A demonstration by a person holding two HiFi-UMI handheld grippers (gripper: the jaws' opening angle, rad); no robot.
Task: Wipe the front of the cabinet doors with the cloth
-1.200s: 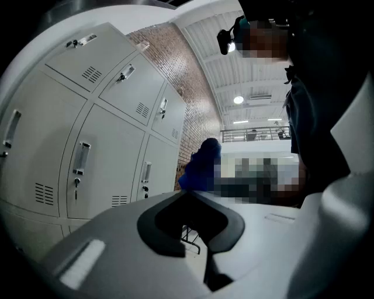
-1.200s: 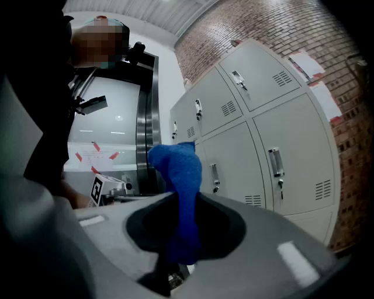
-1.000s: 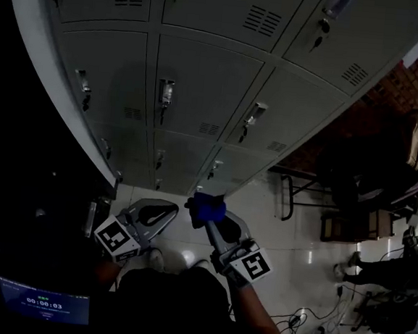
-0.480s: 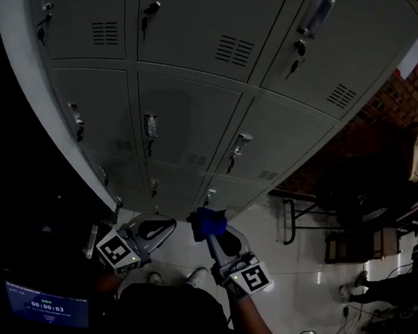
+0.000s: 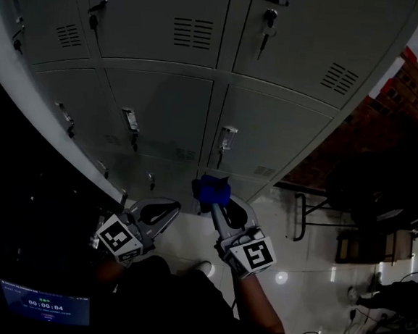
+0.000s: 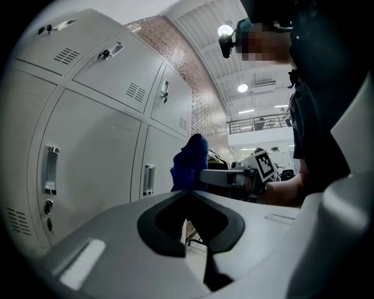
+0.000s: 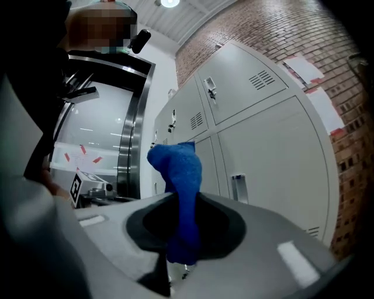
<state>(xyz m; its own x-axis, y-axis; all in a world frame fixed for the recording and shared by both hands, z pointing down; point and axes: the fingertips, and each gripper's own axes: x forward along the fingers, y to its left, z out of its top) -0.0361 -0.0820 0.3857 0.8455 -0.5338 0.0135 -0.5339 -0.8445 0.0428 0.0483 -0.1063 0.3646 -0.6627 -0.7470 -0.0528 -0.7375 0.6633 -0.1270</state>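
Before the cabinet doors point(image 5: 162, 115), right gripper point(image 5: 214, 204) forward, clamped on cloth point(image 5: 212, 189), left gripper point(image 5: 166, 211) alongside, jaws together.

blue cloth point(image 7: 178, 193), grey cabinet doors point(image 5: 163, 108), red brick wall point(image 7: 280, 35)

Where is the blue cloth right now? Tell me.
The blue cloth is clamped in the right gripper, centre of the head view, in front of the lower cabinet doors and right of the left gripper.
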